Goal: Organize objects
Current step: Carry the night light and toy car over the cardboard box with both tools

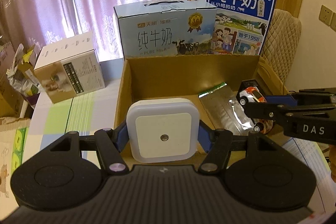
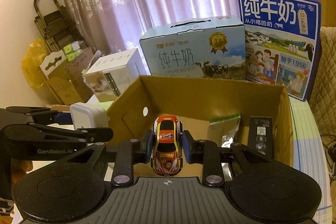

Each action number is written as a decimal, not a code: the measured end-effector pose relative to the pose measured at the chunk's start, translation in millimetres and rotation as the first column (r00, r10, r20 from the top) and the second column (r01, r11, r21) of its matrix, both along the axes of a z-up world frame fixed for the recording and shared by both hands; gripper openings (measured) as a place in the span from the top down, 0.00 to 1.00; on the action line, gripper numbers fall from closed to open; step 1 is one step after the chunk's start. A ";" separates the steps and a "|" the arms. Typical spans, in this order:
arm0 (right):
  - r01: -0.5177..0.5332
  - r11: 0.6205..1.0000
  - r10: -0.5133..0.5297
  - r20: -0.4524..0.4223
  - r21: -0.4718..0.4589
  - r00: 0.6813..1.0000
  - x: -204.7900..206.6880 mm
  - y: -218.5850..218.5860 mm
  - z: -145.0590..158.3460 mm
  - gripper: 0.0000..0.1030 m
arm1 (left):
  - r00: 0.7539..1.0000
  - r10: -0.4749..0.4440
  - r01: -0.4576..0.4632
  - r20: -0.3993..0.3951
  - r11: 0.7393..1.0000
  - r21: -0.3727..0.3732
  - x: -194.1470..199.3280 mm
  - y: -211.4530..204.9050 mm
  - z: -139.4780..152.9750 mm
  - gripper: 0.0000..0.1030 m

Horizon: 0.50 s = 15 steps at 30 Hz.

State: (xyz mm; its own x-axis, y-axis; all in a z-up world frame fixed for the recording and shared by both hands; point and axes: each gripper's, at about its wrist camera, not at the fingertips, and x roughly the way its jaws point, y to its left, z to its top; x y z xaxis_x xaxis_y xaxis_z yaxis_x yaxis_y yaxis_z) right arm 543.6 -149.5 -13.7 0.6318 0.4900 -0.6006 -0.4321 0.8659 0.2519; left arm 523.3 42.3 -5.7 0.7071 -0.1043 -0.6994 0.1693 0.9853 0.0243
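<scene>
My left gripper (image 1: 162,131) is shut on a white square night light (image 1: 163,129), held just over the near wall of an open cardboard box (image 1: 189,68). My right gripper (image 2: 167,143) is shut on a small red and yellow toy car (image 2: 167,145), nose away from me, above the same box (image 2: 210,96). In the left wrist view the car (image 1: 253,96) and the right gripper (image 1: 266,108) show at the right, over the box's right side. In the right wrist view the night light (image 2: 88,117) and left gripper (image 2: 61,117) hang at the left, outside the box's left wall.
Inside the box lie a silver foil packet (image 1: 222,106) and a black rectangular item (image 2: 260,133). Two milk cartons, light blue (image 1: 166,33) and dark blue (image 1: 241,16), stand behind it. A white carton (image 1: 71,70) sits left on the checked tablecloth. A padded chair back (image 1: 281,41) is at the right.
</scene>
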 end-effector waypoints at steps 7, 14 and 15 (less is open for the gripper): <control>0.015 1.000 -0.015 -0.014 -0.003 1.000 23.0 1.6 -7.9 0.75 | 1.000 -0.010 0.010 -0.002 1.000 0.016 26.6 -4.7 -5.4 0.40; 0.033 0.999 -0.034 -0.053 -0.010 0.998 49.2 3.3 -23.2 0.75 | 1.000 -0.013 0.014 -0.016 0.999 0.036 54.0 -9.0 -15.1 0.39; 0.038 0.999 -0.038 -0.060 -0.011 0.997 53.5 3.2 -25.9 0.75 | 1.000 -0.015 0.016 -0.021 0.999 0.039 58.0 -9.4 -16.8 0.39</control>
